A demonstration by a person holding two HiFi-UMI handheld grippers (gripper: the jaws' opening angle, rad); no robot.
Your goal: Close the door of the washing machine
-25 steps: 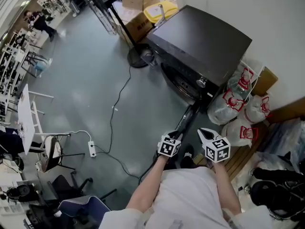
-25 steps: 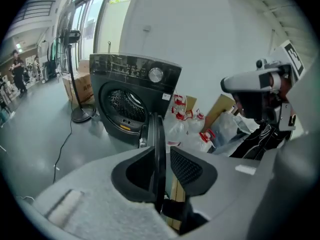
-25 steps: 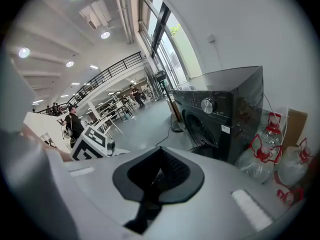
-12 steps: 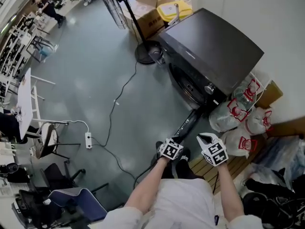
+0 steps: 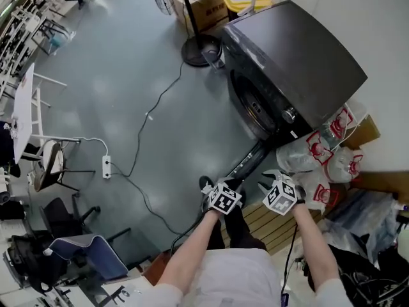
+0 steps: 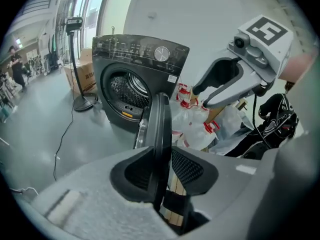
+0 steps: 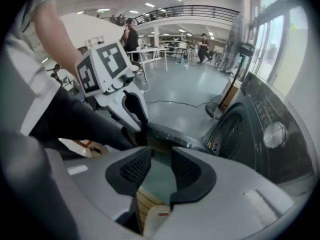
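The dark grey washing machine [image 5: 300, 50] stands at the upper right with its round door [image 5: 246, 162] swung wide open toward me. My left gripper [image 5: 225, 187] is at the door's free edge. In the left gripper view the door rim [image 6: 159, 119] runs between its pads, and my left gripper [image 6: 162, 169] is shut on it. Just to the right, my right gripper [image 5: 271, 183] is opening. In its own view my right gripper [image 7: 161, 166] has nothing between its jaws, only wooden slats behind. The door rim [image 7: 175, 136] lies just beyond.
White plastic bags with red print [image 5: 319, 152] are heaped right of the machine. A slatted wooden pallet [image 5: 268, 226] lies under my hands. A fan stand [image 5: 198, 47] and cardboard boxes [image 5: 204, 11] flank the machine's far side. A cable [image 5: 147, 120] and power strip [image 5: 105, 167] cross the floor.
Both grippers have come down toward the door's free edge. The right gripper's marker cube has turned over. The head view has shifted, so the machine now shows larger.
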